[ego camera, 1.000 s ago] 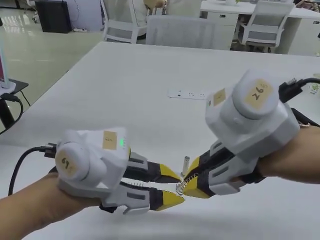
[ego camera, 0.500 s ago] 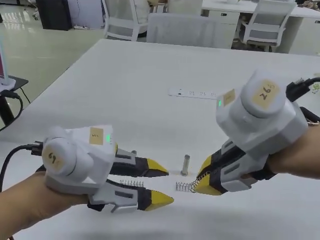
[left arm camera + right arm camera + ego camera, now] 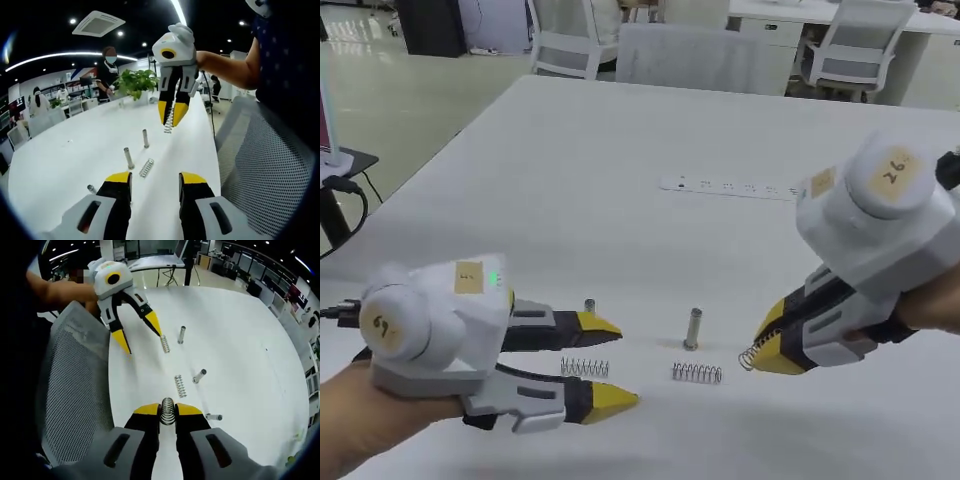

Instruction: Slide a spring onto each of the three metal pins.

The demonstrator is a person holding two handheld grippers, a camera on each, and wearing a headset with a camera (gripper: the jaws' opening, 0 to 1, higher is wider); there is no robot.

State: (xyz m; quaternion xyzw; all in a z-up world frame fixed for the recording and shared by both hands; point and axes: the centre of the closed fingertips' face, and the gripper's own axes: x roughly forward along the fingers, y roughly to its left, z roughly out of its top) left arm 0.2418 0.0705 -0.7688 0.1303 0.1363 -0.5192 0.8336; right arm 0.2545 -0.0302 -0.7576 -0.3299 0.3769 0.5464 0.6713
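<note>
"White table (image 3: pixel 620 200) in an open office, desks and chairs far behind. What is nearest, and which step is in hand?"

"Nearest, the left gripper (image 3: pixel 610 362) sits low with its jaws spread wide, holding nothing. One loose spring (image 3: pixel 585 368) lies just in front of its tips, and a second loose spring (image 3: pixel 697 373) lies a little beyond. To the right, the right gripper (image 3: pixel 767 347) has its jaws pinched on a third spring (image 3: pixel 751 353) by one end, held clear of the table. This is most likely the first threading."

"How should it go, and does anything hold anything?"

"The held coil's free end should probably come above the upright pin (image 3: pixel 692 328) near it. Its axis should line up with the pin, and it should go down before the jaws let go — a tilted coil could catch on the pin top. Another pin (image 3: pixel 589 306) stands just beyond the left gripper's jaws, and the right gripper view shows a third pin (image 3: pixel 213 416). All three are bare. Pins and springs rest straight on the table — no tray or box among them. Farther off lies a power strip (image 3: pixel 730 187)."
</note>
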